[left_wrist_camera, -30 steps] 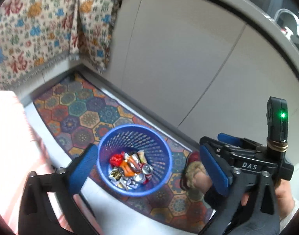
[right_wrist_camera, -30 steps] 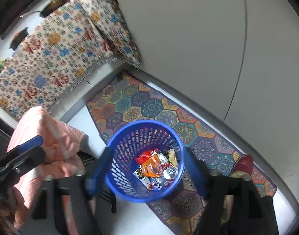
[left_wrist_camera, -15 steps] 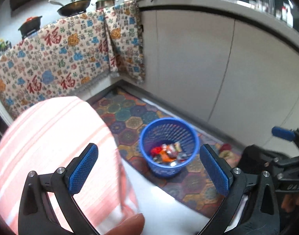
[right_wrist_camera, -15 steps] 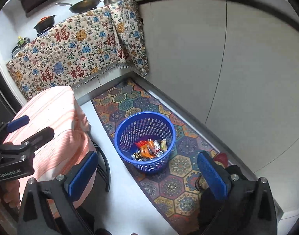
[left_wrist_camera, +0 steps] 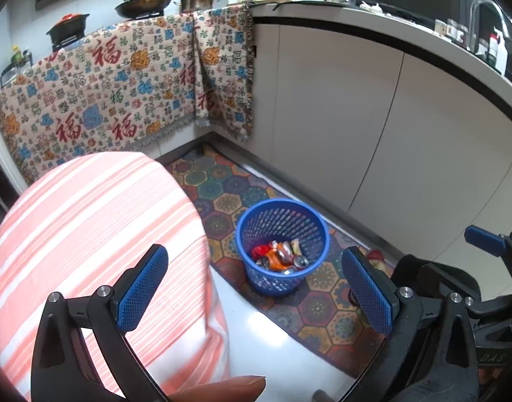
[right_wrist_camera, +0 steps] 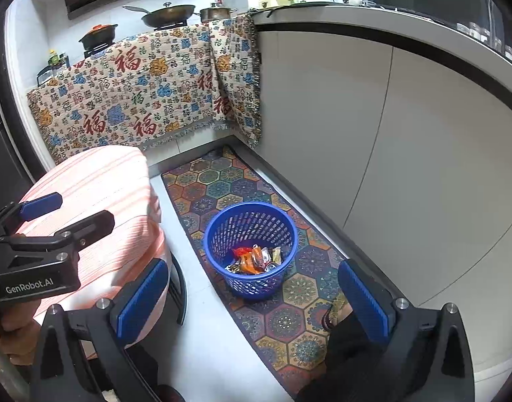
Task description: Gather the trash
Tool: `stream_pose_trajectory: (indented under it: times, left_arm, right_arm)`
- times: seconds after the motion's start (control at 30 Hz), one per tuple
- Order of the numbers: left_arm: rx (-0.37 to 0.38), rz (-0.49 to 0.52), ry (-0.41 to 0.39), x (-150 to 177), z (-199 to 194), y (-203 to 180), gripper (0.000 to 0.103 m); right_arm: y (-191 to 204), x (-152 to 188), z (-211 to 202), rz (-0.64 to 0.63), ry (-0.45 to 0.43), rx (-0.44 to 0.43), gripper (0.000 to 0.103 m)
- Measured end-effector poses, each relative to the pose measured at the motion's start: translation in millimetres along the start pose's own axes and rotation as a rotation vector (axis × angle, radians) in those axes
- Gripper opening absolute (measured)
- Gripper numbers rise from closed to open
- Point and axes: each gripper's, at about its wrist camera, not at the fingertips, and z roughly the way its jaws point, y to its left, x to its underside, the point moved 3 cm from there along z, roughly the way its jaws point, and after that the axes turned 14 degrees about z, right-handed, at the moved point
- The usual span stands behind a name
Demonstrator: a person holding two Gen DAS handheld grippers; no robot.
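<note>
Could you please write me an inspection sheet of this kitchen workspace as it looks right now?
Surface: white floor with patterned rug along the cabinets.
Job's things: blue basket upright on the rug, trash inside.
Clutter: striped cloth-covered seat beside the rug.
Grippers: left gripper open, empty; right gripper open, empty, jaws just opened wider.
Cables: nothing seen.
Surroundings: patterned cloth over the counter, wok, faucet.

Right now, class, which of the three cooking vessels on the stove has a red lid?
The black pot at the far left; the wok and steel pot beside it have metal lids.
</note>
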Motion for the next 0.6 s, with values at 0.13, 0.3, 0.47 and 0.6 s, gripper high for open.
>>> stream_pose_trajectory:
  times: [0.13,0.3,0.47,0.6]
  left_arm:
    - [-0.016,0.001,-0.009,2.8,-8.7,0.2,0.103]
    - [-0.025,0.003,-0.017,5.1,-14.3,0.6,0.103]
    - [-0.034,0.005,-0.015,5.9,-16.5,-0.3,0.103]
    - [-0.039,0.005,-0.018,7.3,-19.2,0.3,0.103]
  right_arm:
    - [5.7,2.5,-7.9,-0.012,-0.010,-0.008,0.103]
    - [10.4,6.2,-13.0,-0.018,-0.007,-0.008,0.103]
    - [10.5,7.5,-14.4,-0.022,-0.008,-0.006,0.103]
    - [12.3,9.2,-18.3,-0.031,-0.015,-0.004,0.103]
